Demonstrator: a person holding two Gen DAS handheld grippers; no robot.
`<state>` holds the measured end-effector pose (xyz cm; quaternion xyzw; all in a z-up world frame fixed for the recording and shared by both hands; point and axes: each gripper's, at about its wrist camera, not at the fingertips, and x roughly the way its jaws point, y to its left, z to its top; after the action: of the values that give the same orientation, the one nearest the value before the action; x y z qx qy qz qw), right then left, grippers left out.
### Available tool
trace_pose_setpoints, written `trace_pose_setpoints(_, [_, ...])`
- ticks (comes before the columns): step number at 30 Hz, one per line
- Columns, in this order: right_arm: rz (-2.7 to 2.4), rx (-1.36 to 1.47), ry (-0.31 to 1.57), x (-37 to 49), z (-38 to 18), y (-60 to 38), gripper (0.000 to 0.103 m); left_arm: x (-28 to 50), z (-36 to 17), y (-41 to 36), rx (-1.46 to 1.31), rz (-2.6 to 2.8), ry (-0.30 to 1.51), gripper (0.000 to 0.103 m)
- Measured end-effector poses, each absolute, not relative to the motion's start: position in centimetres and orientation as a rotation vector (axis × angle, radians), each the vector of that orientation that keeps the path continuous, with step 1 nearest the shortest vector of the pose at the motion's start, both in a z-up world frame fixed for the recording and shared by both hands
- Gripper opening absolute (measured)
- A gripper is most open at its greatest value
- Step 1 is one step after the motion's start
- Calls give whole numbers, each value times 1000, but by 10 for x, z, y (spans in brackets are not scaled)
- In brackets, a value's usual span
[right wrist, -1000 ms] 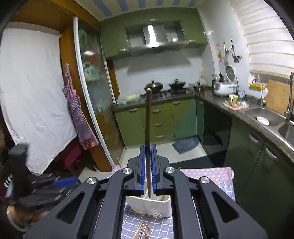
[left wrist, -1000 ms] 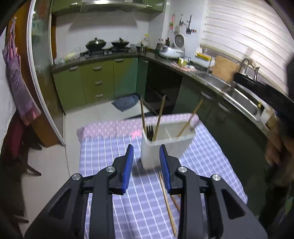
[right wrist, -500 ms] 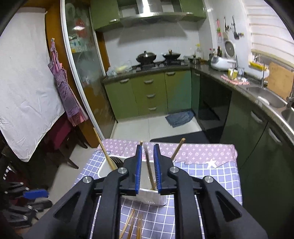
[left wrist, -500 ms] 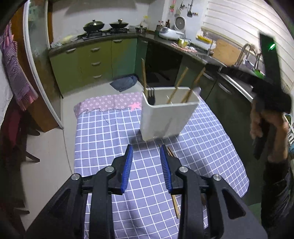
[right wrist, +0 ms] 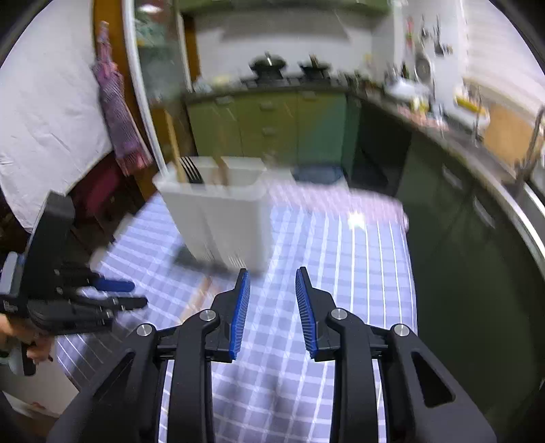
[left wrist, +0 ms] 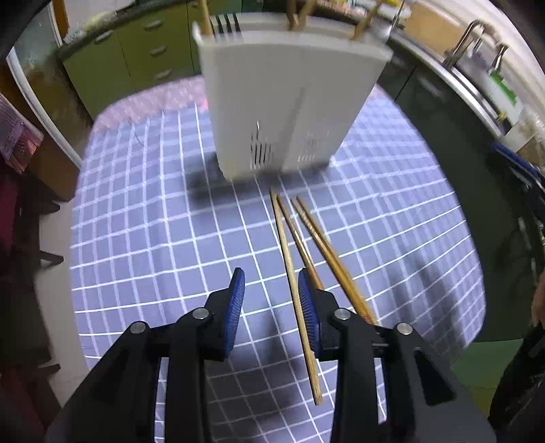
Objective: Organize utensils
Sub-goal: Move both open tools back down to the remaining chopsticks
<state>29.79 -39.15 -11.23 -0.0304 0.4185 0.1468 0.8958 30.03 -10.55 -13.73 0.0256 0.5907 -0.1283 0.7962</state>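
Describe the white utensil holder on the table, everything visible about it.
The white utensil holder is a tall, boxy bin, plastic by its look, tapering toward the base, with small vent slits low on its front. It stands upright on the checked tablecloth. A divider splits the top into compartments. A black fork and several wooden chopsticks stand inside, leaning. More chopsticks lie loose on the cloth just before it. Neither gripper touches it.

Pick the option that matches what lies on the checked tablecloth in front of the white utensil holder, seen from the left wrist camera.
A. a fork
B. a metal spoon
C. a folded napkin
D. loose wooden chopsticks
D: several loose wooden chopsticks lie flat on the checked tablecloth just in front of the white utensil holder, with the open left tool above their near ends.
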Motion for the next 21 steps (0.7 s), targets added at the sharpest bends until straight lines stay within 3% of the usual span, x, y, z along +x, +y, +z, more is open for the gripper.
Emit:
trace_pose_setpoints(8, [297,-69,952,299,-151,-407,27,317,-172,-122,45,-267,1393,28])
trace_pose_setpoints(21, [349,-74,981,302,-157,-392,30,336,-196,-141,75,-194,1480,16])
